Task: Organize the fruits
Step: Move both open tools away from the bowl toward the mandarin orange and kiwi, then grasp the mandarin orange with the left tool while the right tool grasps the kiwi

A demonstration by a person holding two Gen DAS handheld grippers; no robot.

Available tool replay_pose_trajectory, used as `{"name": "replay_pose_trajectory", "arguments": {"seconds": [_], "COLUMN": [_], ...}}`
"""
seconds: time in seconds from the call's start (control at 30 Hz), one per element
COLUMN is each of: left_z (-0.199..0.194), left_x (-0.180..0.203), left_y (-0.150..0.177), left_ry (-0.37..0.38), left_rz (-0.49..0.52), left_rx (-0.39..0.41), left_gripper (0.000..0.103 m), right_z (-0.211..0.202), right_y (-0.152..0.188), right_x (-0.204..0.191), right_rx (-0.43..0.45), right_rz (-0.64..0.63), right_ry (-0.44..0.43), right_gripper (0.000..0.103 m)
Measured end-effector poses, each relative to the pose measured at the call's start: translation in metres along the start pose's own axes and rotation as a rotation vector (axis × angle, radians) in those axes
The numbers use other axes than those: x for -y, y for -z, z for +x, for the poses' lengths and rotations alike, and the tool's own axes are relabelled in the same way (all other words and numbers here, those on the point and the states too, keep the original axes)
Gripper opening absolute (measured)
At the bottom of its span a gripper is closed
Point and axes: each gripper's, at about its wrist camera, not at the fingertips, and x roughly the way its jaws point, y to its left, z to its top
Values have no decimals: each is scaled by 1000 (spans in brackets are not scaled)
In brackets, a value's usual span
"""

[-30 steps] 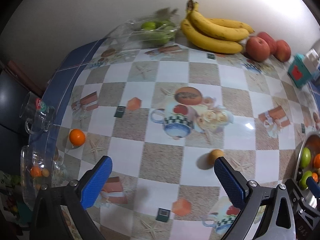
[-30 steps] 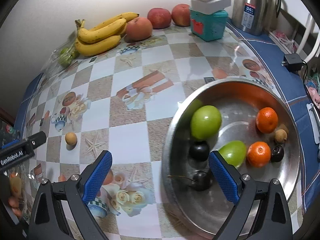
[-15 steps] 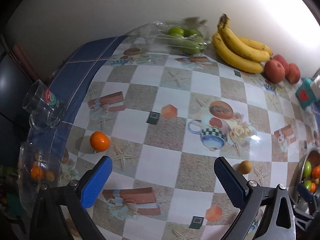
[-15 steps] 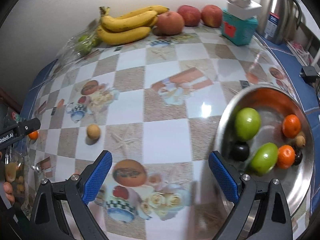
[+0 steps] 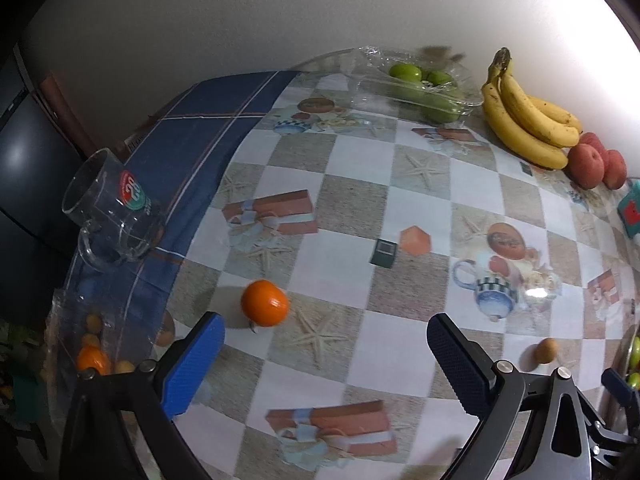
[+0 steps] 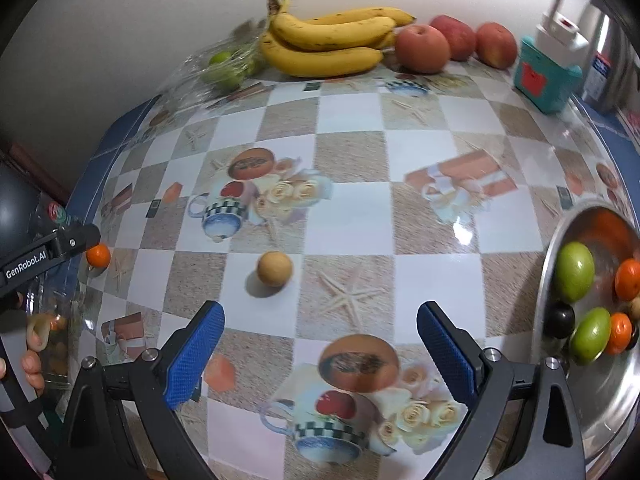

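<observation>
A small orange [image 5: 264, 303] lies on the patterned tablecloth just ahead of my left gripper [image 5: 324, 354], nearer its left finger; the gripper is open and holds nothing. A small tan round fruit [image 6: 274, 268] lies ahead of my open, empty right gripper [image 6: 318, 336], and shows in the left wrist view as the tan fruit [image 5: 545, 351]. The steel bowl [image 6: 548, 280] at the right holds green fruits [image 6: 575, 271], oranges and dark fruits. The left gripper's body [image 6: 48, 254] shows at the right wrist view's left edge, beside the orange [image 6: 98, 256].
Bananas [image 6: 324, 42], red apples [image 6: 422, 48] and a clear bag of green fruit [image 5: 420, 88] line the back wall. A teal box [image 6: 546, 80] and a steel kettle stand back right. A glass mug [image 5: 108, 208] and a clear container with small fruits [image 5: 92, 352] sit at the table's left edge.
Both grippers have swung left. The orange has come close in front of the left gripper; the tan fruit has come before the right gripper, and the bowl has slid to the right edge.
</observation>
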Motion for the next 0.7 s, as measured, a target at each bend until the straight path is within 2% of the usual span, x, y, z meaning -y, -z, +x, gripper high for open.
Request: {"name": "replay_pose_trajectory", "arguments": {"seconds": [0.3,0.53,0.7], "left_z": [14,26,34], "left_x": [-21,-34,-52], "left_y": [-6,-8,-11], "left_ry": [-1,4,24], "left_rz": [-3,-5,-44], "left_rx": [-6,-5,0], "left_gripper": [102,102,96], "right_z": [14,23,25], "right_y": [-3,-7,-12], "right_x": [-33,-43,-47], "right_rx": [-12,-21,-10], "right_rz": [-82,-100,-98], "right_ry": [31,48,58], "right_gripper": [97,97,97]}}
